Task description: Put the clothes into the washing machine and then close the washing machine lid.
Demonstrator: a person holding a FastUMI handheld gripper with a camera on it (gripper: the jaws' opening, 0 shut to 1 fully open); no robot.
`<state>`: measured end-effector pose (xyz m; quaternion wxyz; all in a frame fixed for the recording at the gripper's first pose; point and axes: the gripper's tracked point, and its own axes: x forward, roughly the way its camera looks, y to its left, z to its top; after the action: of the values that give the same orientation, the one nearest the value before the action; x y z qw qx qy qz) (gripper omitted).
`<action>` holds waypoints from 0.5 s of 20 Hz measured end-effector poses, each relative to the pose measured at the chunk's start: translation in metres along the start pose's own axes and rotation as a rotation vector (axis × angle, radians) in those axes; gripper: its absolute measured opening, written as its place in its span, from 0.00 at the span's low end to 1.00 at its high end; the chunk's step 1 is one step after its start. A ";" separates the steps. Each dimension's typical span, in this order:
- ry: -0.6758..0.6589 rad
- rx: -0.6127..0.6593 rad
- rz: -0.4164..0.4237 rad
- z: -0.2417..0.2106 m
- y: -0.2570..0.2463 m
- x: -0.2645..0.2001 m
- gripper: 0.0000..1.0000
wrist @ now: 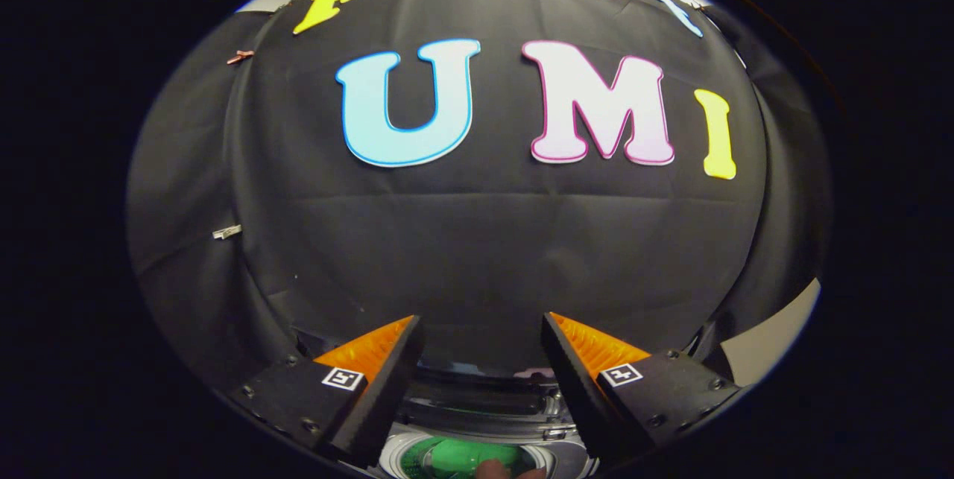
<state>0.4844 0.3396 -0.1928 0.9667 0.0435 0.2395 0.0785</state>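
Gripper [483,330] pitched up and level, looking mostly at the booth's black cloth wall [477,240], w/ the washing machine [484,419] low down between and just below the fingers. Fingers [380,382] spread wide, roughly symmetric, nothing btwn them: released, no contact w/ anything. Each finger is a wedge-shaped block w/ a ribbed inner pad, bolted to a flat mount carrying a small square fiducial tag [343,378].

Wall is matte woven fabric, a few horizontal creases and slack folds at the sides, pinned w/ small clips [226,232] on the left side. Pale strip of bare surface [775,330] past the cloth edge, to the right of the right finger.

Machine: top-loader seen from above at a steep angle. Dark glossy rim/lid area w/ metallic trim toward the wall, white rounded tub opening [395,457] nearer the cam. Inside the tub sits a bright green item [466,457], smooth-looking, soft rounded shape; presumably the clothes, but fabric detail too small to confirm. Small brownish bit [496,470] at the tub's near edge, can't tell what it is. Lid position unclear from this angle; the tub opening is uncovered.
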 end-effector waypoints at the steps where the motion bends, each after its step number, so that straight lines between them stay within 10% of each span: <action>1: 0.025 -0.001 -0.002 -0.006 0.001 0.011 0.99; 10: 0.080 0.019 0.010 -0.026 -0.002 0.018 1.00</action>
<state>0.4882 0.3423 -0.2242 0.9555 0.0508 0.2786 0.0826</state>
